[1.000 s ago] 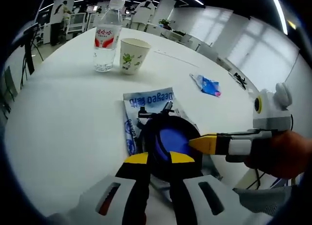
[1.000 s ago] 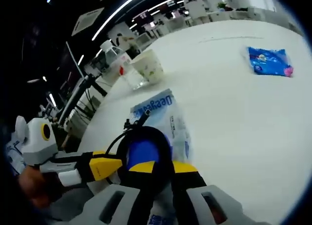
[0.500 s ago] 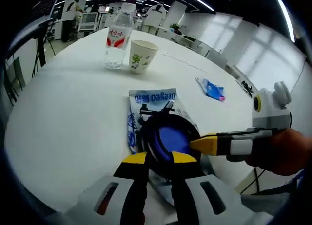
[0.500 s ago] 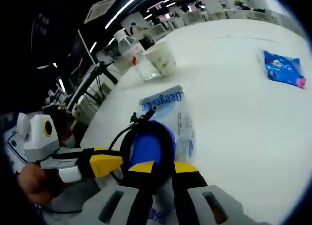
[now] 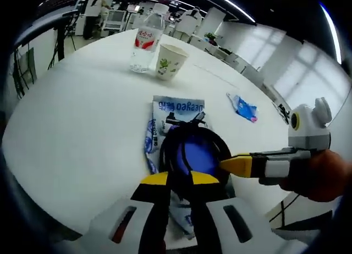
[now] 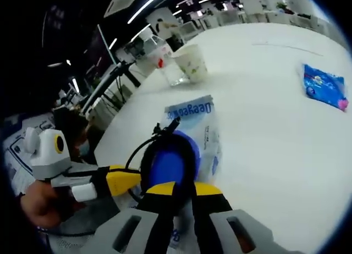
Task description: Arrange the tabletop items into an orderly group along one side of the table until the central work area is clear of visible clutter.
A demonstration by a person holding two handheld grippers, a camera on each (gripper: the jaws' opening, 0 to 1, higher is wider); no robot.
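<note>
- Left gripper (image 5: 179,180): jaws drawn together on the near edge of the black-rimmed blue disc (image 5: 193,156), which looks pinched between the yellow tips. Right gripper (image 6: 175,189) does the same from its side, tips closed on the disc's rim. Both clamp one object.
- Risk: two grips on one thing. If the hands pull apart or twist differently, the disc could pop out of one pair of tips or flip.
- Black cord (image 6: 144,150) loops off the disc just left of the right gripper's tips. It could snag on a finger or drag behind during a move.
- The disc sits on top of a blue-and-white packet (image 5: 177,109), which sticks out just beyond the fingertips. Sliding the disc rather than lifting it would likely shove or crumple the packet.
- Blue sachet (image 5: 244,108): farther out, off to the right of the left gripper's tips, well apart from everything, still in open table (image 5: 71,116).
- Farthest ahead: paper cup (image 5: 170,61) and water bottle (image 5: 144,42), just beside each other near the far edge. Bottle is tall; a careless sweep toward that group could topple it.
</note>
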